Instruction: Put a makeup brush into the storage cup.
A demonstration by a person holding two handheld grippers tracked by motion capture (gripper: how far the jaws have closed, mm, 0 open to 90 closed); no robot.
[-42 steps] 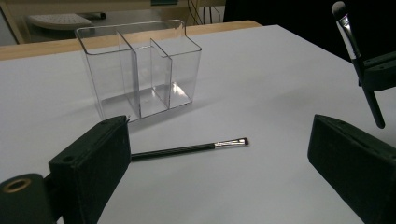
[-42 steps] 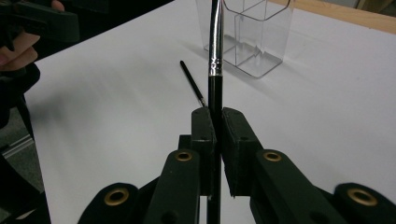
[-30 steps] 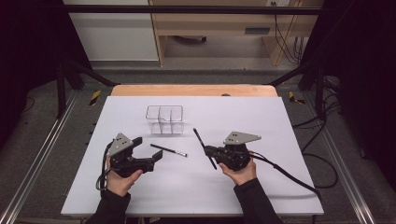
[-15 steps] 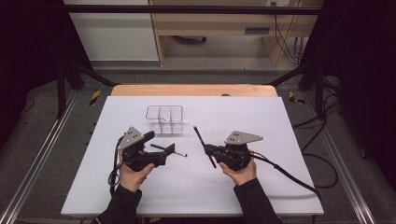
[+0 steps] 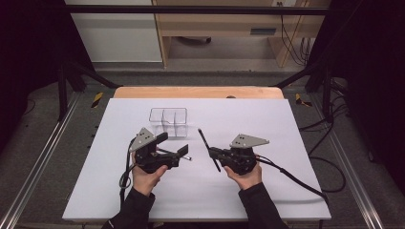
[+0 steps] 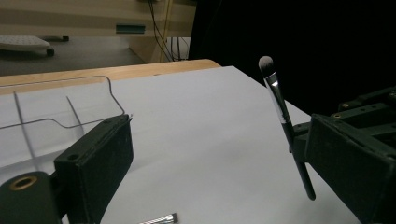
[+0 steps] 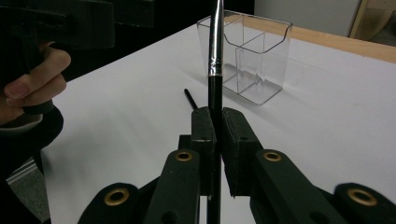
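Observation:
My right gripper [image 5: 211,151] [image 7: 215,116] is shut on the handle of a black makeup brush [image 5: 203,139] [image 7: 215,42], which points up and away toward the far side. The brush's pale tip shows in the left gripper view [image 6: 275,88]. A second brush [image 5: 187,157] lies flat on the white table; its silver ferrule [image 6: 159,219] sits just below my left gripper [image 5: 172,144] [image 6: 219,135], whose jaws stand wide open around it without touching. Its black handle end [image 7: 189,98] shows beyond my right jaws. A clear divided holder [image 5: 168,121] [image 7: 252,60] [image 6: 56,107] stands behind both grippers.
The white tabletop [image 5: 286,124] has a wooden strip [image 5: 200,92] along its far edge. Cables trail from both grippers toward the near corners. A metal rail [image 5: 43,157] runs beside the table's left side, and shelving stands behind.
My left gripper has moved right and a little forward, and its open jaws now stand over the lying brush. The right gripper and its brush have stayed put.

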